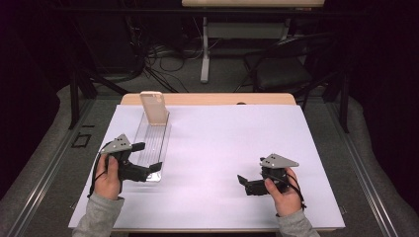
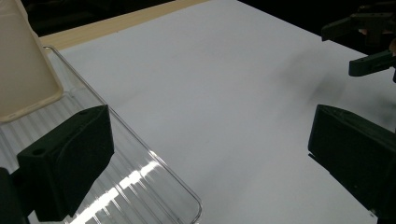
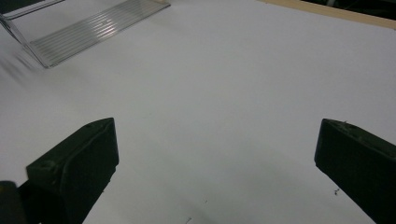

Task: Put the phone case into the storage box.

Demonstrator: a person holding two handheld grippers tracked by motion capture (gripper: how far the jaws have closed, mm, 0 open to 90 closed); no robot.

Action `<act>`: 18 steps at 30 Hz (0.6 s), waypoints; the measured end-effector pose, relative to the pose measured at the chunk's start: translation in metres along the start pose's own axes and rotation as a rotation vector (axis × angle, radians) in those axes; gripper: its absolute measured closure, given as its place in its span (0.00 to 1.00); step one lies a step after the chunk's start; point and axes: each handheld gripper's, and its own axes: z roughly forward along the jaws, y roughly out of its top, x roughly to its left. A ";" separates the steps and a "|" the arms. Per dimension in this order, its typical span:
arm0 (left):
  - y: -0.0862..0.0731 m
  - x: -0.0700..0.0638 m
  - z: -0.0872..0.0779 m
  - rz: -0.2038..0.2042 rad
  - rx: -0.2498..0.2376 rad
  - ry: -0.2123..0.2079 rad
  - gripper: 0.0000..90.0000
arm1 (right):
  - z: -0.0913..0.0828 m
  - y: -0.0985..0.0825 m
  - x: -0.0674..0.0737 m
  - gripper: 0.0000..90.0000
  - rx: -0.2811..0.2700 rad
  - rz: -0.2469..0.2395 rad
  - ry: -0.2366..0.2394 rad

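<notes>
**Open tongs beside a light tray: tipping risk**

White sheet over the tabletop (image 1: pixel 222 163), dark room behind with cables and a chair. High view: a clear ribbed tray (image 1: pixel 154 143) lies at the left of the sheet, a cream phone case (image 1: pixel 154 108) leaning upright at its far end. Left tongs (image 1: pixel 148 158) sit spread wide at the tray's near end. Right tongs (image 1: pixel 243 183) rest well apart from it, also wide, holding nothing.

Left gripper view: one jaw over the tray (image 2: pixel 140 186), the other off over bare sheet. Case (image 2: pixel 23 70) just beyond.

Right gripper view: jaws wide, tray (image 3: pixel 88 28) far off.

Likely hazards: a nudge to the tray wall could slide it and topple the case; a clear rim is easy to misjudge.
</notes>
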 end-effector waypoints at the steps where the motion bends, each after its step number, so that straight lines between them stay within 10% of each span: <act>1: 0.000 0.000 0.000 -0.001 0.000 0.001 0.01 | 0.001 -0.001 0.000 0.00 -0.003 -0.001 0.000; 18: -0.011 0.003 -0.001 -0.009 0.011 -0.005 0.01 | 0.003 -0.004 0.001 0.00 0.004 -0.007 0.003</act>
